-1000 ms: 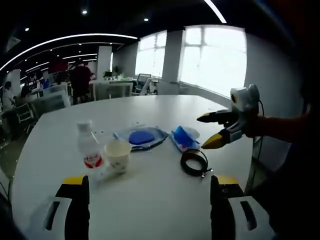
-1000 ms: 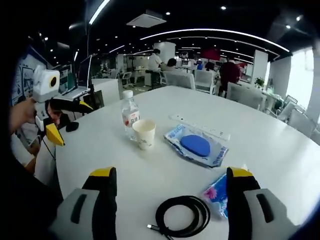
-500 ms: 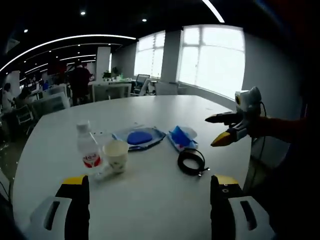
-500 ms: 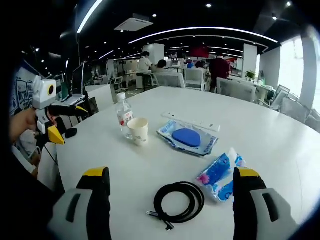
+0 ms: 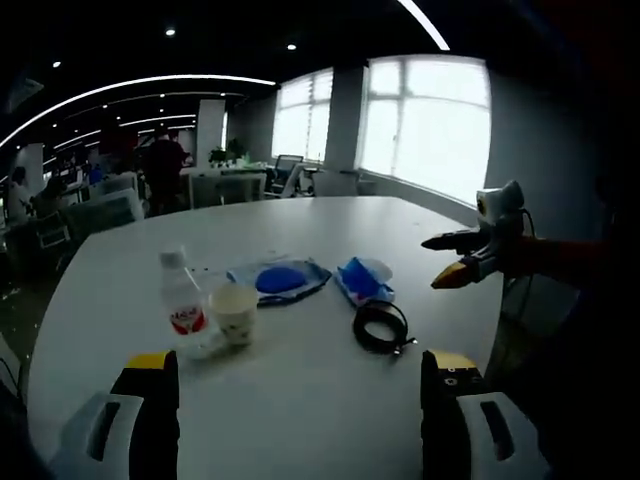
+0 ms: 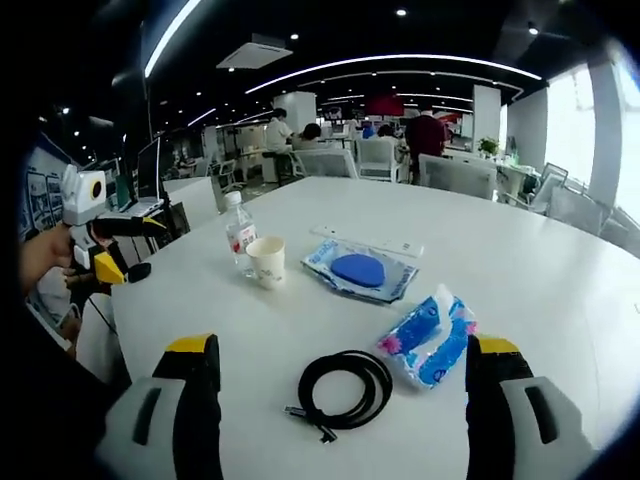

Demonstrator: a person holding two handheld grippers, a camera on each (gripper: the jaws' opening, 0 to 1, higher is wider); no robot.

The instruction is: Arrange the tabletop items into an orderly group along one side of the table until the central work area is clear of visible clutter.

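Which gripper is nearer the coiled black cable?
Right. The right gripper hangs just short of the coiled black cable; the left gripper hovers off the table's far edge, beyond the bottle.

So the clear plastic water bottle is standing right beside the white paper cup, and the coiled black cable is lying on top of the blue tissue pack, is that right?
Not quite. The coiled black cable lies flat on the white table next to the blue tissue pack, not on it; the right gripper view shows this. The clear plastic water bottle does stand right beside the white paper cup.
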